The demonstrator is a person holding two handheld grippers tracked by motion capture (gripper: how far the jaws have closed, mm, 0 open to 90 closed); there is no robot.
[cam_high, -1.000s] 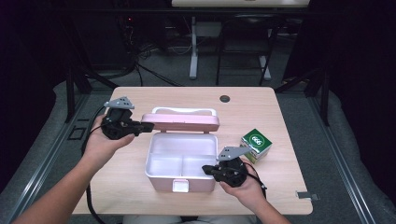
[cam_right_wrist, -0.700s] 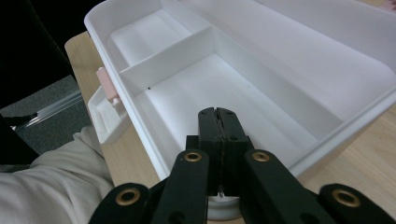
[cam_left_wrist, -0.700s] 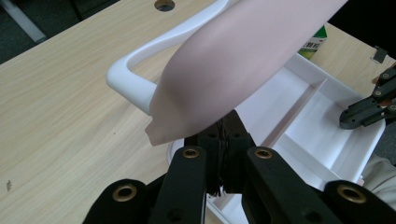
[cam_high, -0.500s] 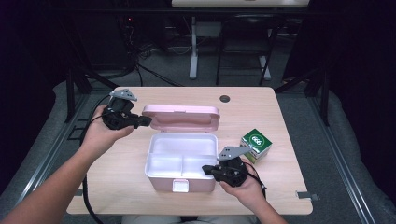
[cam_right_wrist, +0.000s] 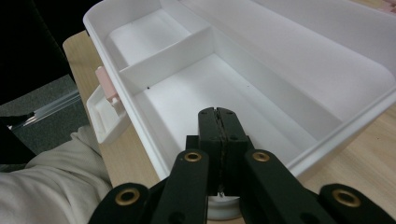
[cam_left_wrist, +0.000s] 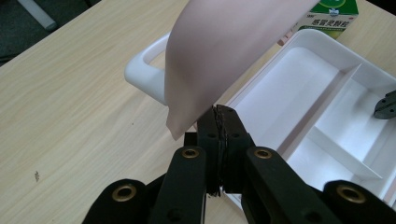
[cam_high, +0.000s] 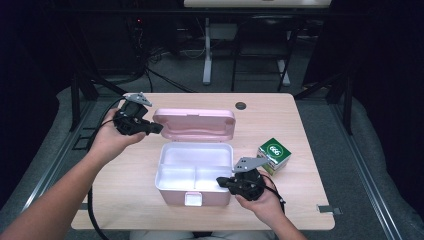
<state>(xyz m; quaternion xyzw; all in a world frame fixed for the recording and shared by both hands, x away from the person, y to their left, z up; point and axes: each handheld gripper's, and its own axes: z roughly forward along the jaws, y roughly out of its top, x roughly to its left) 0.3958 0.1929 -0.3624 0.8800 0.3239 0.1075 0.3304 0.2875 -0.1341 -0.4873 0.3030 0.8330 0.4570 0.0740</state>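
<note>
Wood-grain surface (cam_high: 310, 125) carries everything, its pale top lit against a dark room. Largest on it is the pink lunch box (cam_high: 194, 175), standing near the front middle with its white inside divided into one long compartment and two smaller ones. Its pink lid (cam_high: 194, 123) is raised open at the far side, tilted back from the box. A small white latch tab (cam_high: 193, 199) sits at the middle of the front wall.

To the right of the box, near but apart from it, stands a small green carton (cam_high: 274, 154).

The left tongs (cam_high: 154, 128) are at the lid's left corner, jaws pressed together; in the left gripper view (cam_left_wrist: 219, 114) their tips sit right at the lid's lower edge, though whether they pinch it or only touch it I cannot tell. The right tongs (cam_high: 223, 182) rest at the box's front right corner, jaws together, and in the right gripper view (cam_right_wrist: 217, 116) their tips point over the rim into a small compartment, holding nothing.

A small dark disc (cam_high: 241, 105) lies near the far edge.
</note>
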